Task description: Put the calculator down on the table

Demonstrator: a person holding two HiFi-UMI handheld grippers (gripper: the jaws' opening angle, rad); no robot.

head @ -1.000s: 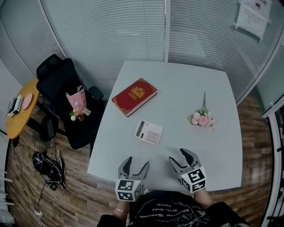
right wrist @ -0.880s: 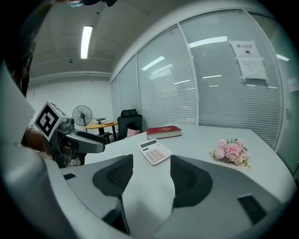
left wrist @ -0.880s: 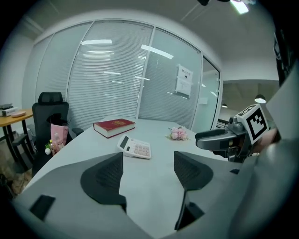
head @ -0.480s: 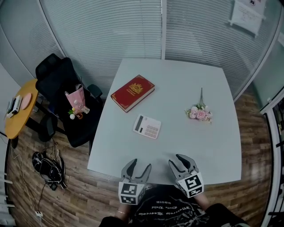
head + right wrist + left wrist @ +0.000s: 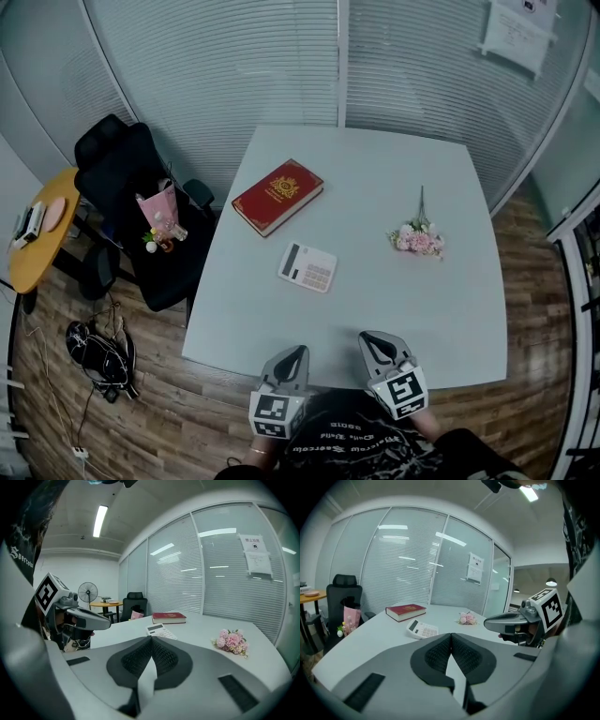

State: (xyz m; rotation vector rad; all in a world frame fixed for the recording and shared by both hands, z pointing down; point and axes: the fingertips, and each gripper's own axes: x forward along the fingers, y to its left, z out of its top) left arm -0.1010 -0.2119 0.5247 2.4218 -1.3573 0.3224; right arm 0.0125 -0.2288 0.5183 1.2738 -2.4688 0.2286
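Note:
A white calculator [image 5: 307, 266] lies flat near the middle of the white table [image 5: 441, 309], also seen in the left gripper view as calculator [image 5: 421, 629] and in the right gripper view as calculator [image 5: 161, 631]. My left gripper [image 5: 292, 355] is at the table's near edge, shut with nothing between its jaws. My right gripper [image 5: 376, 343] is beside it, also shut and empty. Both stand well short of the calculator. In each gripper view the pads meet tip to tip, left gripper [image 5: 451, 634], right gripper [image 5: 151, 638].
A red book [image 5: 277, 195] lies at the table's far left. A small pink flower bunch [image 5: 417, 239] lies at the right. A black office chair [image 5: 131, 202] with a pink bouquet stands left of the table, beside a yellow side table [image 5: 37, 234]. Glass walls with blinds stand behind.
Both grippers have drawn back toward the table's near edge and their jaws have gone from open to shut. The calculator has not moved on the table.

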